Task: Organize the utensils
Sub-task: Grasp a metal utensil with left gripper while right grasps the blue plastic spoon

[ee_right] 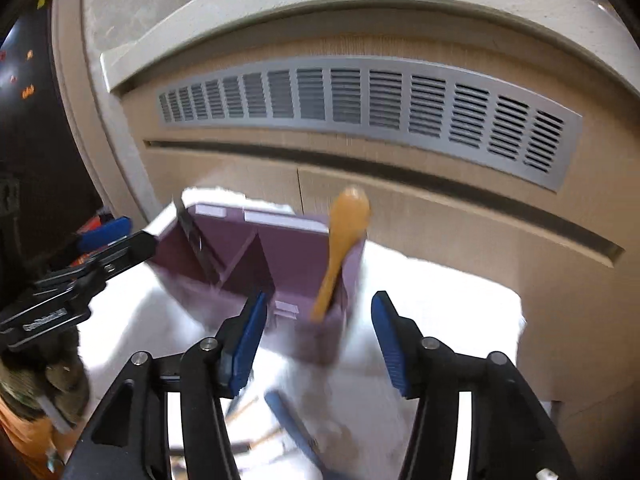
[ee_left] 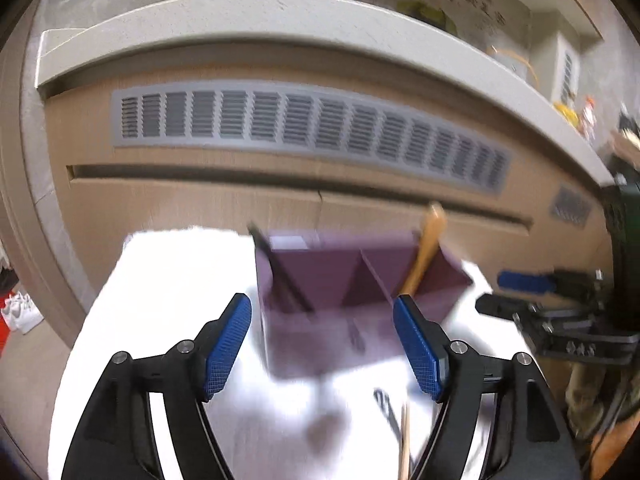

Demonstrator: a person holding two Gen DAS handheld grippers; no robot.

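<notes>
A purple divided organizer (ee_left: 360, 280) is seen standing on the white counter (ee_left: 168, 280), against the far wooden cabinet with its grey vent grille (ee_left: 312, 128). A wooden spoon (ee_right: 344, 248) is seen upright in the organizer's right compartment, and a dark utensil (ee_left: 280, 272) leans in the left one. Only the left wrist view shows a dark utensil (ee_left: 386, 404) and a thin wooden stick (ee_left: 405, 440) lying loose on the near counter; only the right wrist view shows a blue-handled utensil (ee_right: 292, 424) there, blurred. The left gripper (ee_left: 322, 344) is recorded with jaws spread and empty, just near of the organizer. The right gripper (ee_right: 318, 344) is likewise spread and empty, the spoon's compartment lying between and beyond its jaws.
</notes>
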